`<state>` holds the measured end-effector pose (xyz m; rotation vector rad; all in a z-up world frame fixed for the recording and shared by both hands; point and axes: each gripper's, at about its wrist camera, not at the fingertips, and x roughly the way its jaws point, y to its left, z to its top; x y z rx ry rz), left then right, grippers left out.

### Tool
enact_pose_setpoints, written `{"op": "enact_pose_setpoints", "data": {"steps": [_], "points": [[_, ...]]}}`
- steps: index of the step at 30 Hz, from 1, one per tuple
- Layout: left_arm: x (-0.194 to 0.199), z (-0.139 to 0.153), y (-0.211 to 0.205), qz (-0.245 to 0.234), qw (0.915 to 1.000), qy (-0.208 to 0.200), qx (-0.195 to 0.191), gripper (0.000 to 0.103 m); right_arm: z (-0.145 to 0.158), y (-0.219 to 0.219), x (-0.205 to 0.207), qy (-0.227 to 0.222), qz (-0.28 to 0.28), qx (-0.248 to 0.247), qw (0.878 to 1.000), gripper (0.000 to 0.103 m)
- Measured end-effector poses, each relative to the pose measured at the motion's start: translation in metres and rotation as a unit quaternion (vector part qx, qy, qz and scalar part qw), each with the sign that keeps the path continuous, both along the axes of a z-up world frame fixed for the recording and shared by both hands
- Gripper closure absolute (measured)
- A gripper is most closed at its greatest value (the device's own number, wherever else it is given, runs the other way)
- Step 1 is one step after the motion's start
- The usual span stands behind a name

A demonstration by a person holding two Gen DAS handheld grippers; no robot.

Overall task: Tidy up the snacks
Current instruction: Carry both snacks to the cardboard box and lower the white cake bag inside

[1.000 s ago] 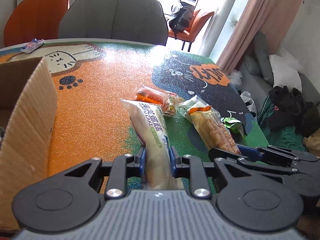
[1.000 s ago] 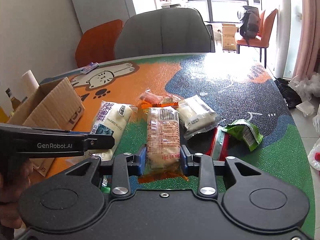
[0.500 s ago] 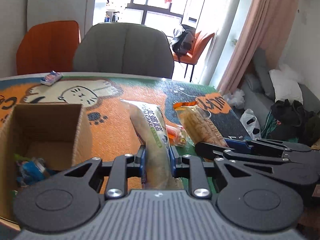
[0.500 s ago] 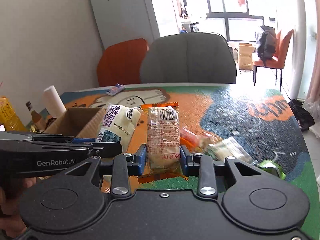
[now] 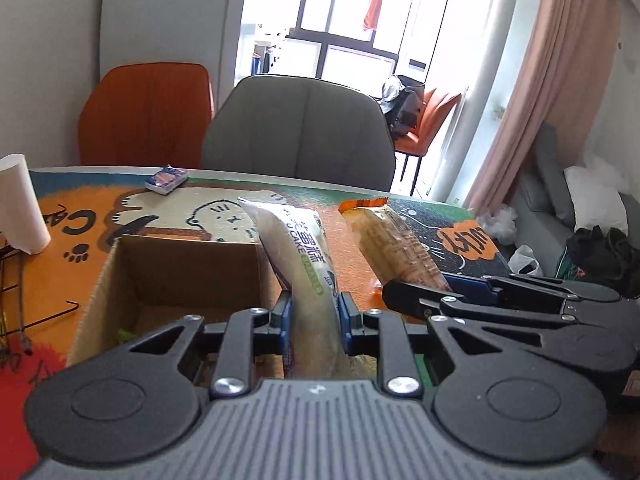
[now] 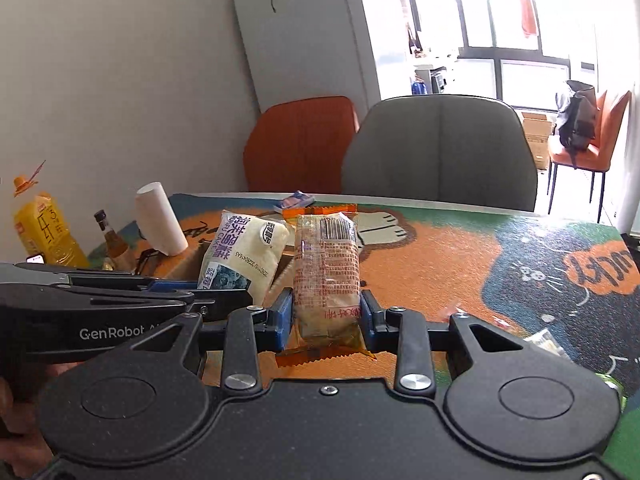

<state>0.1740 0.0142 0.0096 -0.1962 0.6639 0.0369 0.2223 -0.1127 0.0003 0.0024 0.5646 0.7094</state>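
Left hand-held gripper tight around white cake pack, right hand-held gripper tight around orange-edged snack pack, cardboard box at 9 o'clock.

Left claw clamped, right claw clamped, side by side

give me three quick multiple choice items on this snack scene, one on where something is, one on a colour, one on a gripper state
1. The cardboard box sits
A. left of the white cake packet
B. right of it
C. on a chair

2. The chair beside the grey chair is
A. blue
B. orange
C. white

3. The right gripper is
A. open and empty
B. shut on the orange-edged snack packet
C. out of view

Answers: 1 A, the box lies left of the packet in the left wrist view. 2 B, its back is orange. 3 B, both pads press the packet's sides.
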Motion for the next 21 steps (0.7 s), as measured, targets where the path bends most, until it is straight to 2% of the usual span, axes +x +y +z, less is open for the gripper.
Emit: {"op": "enact_pose_setpoints", "data": {"steps": [13,21], "points": [[-0.011,-0.008,0.068,0.052,0.9985,0.008,-0.014,0.081,0.003,0.055,-0.004,-0.003,0.032,-0.010,0.999,0.071],[-0.003,-0.030,0.098,0.072,0.9962,0.035,-0.035,0.080,0.000,0.080,-0.003,0.000,0.044,-0.027,0.999,0.071]]}}
